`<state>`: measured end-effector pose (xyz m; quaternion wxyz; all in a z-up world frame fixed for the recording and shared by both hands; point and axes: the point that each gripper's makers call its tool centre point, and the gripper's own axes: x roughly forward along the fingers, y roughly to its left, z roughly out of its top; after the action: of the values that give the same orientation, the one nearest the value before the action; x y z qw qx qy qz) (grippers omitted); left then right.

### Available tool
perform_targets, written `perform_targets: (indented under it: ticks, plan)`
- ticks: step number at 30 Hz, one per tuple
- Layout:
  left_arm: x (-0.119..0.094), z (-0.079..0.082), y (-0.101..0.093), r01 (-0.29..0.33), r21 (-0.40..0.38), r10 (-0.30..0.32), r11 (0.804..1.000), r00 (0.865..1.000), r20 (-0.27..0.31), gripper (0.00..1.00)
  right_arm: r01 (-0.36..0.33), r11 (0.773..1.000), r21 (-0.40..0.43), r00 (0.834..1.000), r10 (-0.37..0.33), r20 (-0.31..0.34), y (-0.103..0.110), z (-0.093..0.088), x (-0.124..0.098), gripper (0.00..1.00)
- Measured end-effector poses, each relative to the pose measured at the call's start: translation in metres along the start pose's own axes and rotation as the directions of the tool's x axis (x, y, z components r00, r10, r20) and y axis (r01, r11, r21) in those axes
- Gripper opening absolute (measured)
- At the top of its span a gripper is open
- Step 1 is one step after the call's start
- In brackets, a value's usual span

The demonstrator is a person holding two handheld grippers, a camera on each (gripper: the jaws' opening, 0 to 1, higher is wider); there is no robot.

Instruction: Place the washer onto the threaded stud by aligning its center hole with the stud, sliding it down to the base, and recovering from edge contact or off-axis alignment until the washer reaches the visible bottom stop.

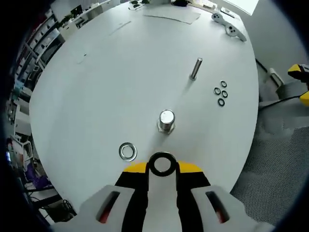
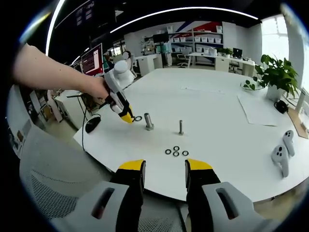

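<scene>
Left gripper view showed the left hand-held gripper clamped on a washer just below the threaded stud at frame centre. Right hand-held gripper hung open, empty, over the bench edge.

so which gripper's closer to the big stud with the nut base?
Left. The left gripper, shut on a washer, sits just short of the stud. The right gripper is open, back at the table edge, past the four small washers.
</scene>
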<state>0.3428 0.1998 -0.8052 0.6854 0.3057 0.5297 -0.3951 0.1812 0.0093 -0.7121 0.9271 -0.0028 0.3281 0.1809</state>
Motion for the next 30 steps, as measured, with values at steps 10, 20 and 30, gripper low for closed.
perform_targets:
  ticks: [10,20,30]
  plan:
    - [-0.008,0.024,-0.005,0.014,0.049,-0.015,0.999,1.000,0.020,0.19,0.008,1.000,0.004,1.000,-0.008,0.003,-0.002,0.000,-0.001,0.35]
    - [-0.008,0.041,-0.005,0.005,0.081,-0.009,0.997,0.999,0.044,0.19,0.016,1.000,0.008,1.000,-0.016,0.007,-0.003,0.000,-0.001,0.35]
    - [0.000,0.048,-0.007,0.009,0.103,-0.012,0.995,0.999,0.036,0.19,0.024,1.000,0.012,1.000,-0.024,0.012,-0.005,0.001,-0.001,0.35]
